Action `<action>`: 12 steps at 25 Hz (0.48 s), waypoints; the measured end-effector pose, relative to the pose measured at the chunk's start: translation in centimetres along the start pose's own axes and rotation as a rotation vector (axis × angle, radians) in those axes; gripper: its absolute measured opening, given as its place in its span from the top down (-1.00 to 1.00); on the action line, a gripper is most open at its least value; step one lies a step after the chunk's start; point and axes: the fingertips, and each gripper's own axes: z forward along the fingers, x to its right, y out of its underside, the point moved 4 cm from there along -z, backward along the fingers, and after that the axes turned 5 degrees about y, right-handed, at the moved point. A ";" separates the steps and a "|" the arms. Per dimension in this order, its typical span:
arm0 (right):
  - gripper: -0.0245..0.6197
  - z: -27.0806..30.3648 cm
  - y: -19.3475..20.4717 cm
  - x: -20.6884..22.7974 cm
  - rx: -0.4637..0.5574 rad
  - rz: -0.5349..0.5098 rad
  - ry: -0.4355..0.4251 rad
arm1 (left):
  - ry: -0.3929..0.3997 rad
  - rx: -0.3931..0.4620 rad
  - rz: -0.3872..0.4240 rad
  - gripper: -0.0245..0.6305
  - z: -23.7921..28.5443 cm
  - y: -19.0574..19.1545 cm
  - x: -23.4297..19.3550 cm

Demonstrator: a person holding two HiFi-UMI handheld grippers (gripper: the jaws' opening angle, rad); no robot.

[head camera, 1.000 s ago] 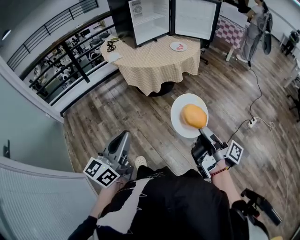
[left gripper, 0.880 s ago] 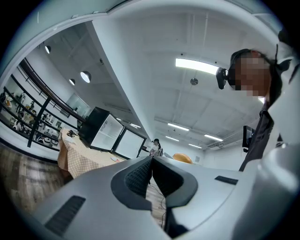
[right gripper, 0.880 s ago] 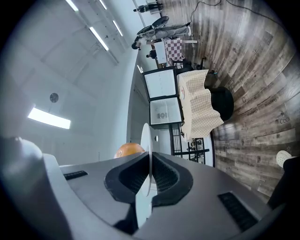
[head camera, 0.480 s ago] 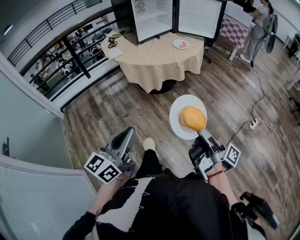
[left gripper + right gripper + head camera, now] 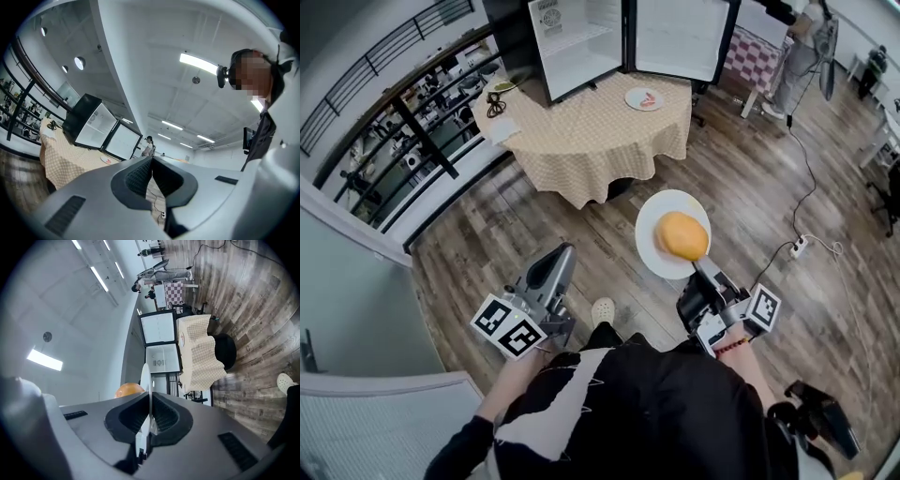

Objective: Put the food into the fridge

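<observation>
Nearer the fridge (image 5: pixel 581 47), the laden plate (image 5: pixel 649 248)

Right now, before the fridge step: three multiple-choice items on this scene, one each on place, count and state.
1. Where does the orange food lie?
A. on the white plate held by the right gripper
B. on the floor
C. on a chair

2. How many plates show in the head view?
A. one
B. two
C. four

3. How do the jaws of the left gripper stand?
A. wide open
B. shut on a plate
C. shut, with nothing between them

Answers:
1 A: the right gripper view shows its jaws clamped on the plate's rim, with the food on the plate.
2 B: the held one, plus a second plate on the checked table.
3 C: the left gripper view shows its pads meeting, with nothing between them.
</observation>
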 end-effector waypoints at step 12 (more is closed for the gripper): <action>0.86 14.2 -4.4 0.0 -0.008 -0.021 -0.023 | 0.077 -0.009 0.047 0.88 8.0 -5.0 -10.4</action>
